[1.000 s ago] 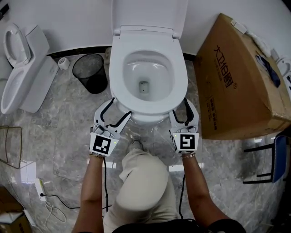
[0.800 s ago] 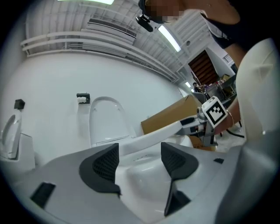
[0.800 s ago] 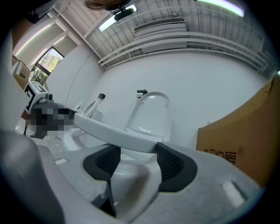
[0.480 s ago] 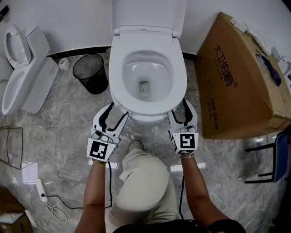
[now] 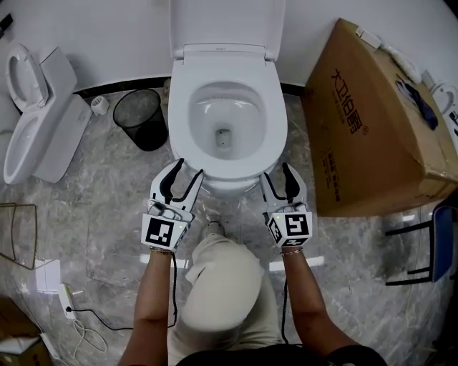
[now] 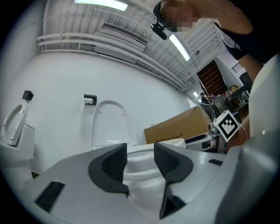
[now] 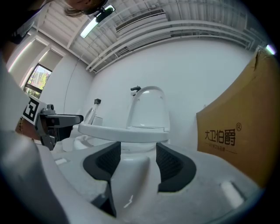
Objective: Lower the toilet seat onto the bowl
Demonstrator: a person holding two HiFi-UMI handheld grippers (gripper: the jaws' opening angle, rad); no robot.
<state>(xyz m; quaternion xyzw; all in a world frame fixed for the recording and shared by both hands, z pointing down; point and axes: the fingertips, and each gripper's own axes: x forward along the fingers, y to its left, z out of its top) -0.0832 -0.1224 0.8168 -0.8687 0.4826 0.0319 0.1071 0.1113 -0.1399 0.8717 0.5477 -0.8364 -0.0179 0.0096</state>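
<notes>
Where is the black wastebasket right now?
Head view, upper left: the black wastebasket stands on the floor just left of the toilet bowl, between it and a second toilet.

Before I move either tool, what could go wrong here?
The seat already lies on the bowl and only the lid stands up: reaching on may pull the lid down instead.
The left tool, jaws just closing with nothing between them, and the right tool sit low by the seat's front edge: rising could bump it.
The box crowds the right tool.
</notes>
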